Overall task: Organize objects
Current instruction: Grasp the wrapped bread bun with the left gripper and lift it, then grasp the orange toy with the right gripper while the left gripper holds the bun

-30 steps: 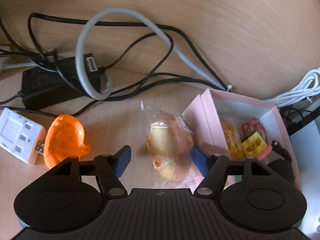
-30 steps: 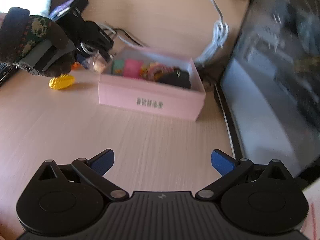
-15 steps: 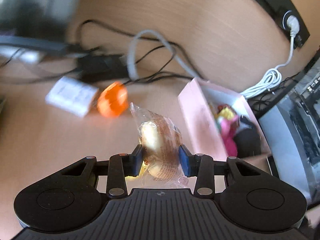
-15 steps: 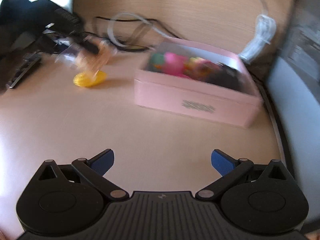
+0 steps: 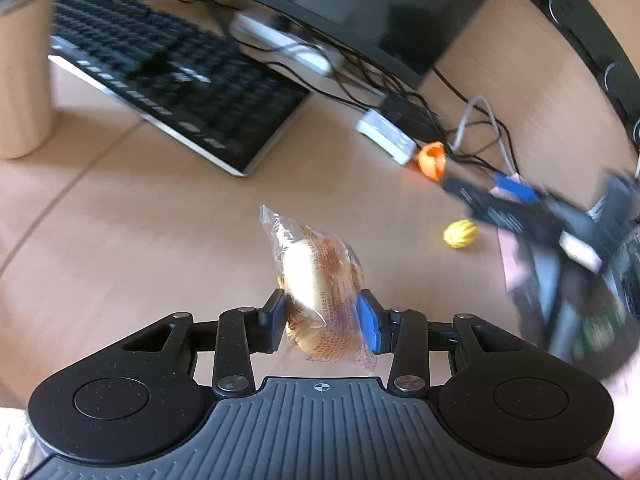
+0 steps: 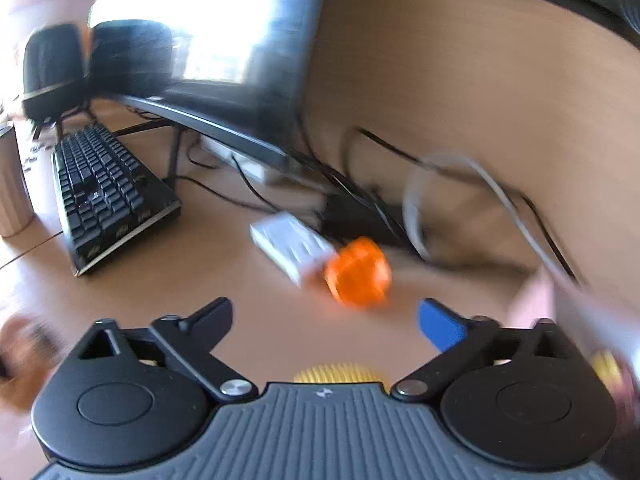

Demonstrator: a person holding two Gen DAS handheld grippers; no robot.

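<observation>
My left gripper [image 5: 322, 314] is shut on a wrapped bun in a clear plastic packet [image 5: 320, 280] and holds it above the wooden desk. My right gripper [image 6: 324, 316] is open and empty; it also shows blurred in the left wrist view [image 5: 516, 204], over the yellow ribbed toy [image 5: 461, 233]. That yellow toy [image 6: 338, 374] lies just under my right gripper's base. An orange translucent toy [image 6: 357, 277] sits ahead between the right fingers, next to a white adapter [image 6: 290, 245]. The pink box [image 6: 536, 300] is a blur at the right edge.
A black keyboard [image 5: 176, 80] lies at the left under a monitor [image 6: 224, 52]. Tangled cables and a black power brick [image 6: 360, 216] lie at the desk's back. A beige cup [image 5: 22, 68] stands at the far left.
My left gripper closed on the packet, lifted it and swung left away from the pink box. My right gripper moved left and forward over the yellow toy, toward the orange toy.
</observation>
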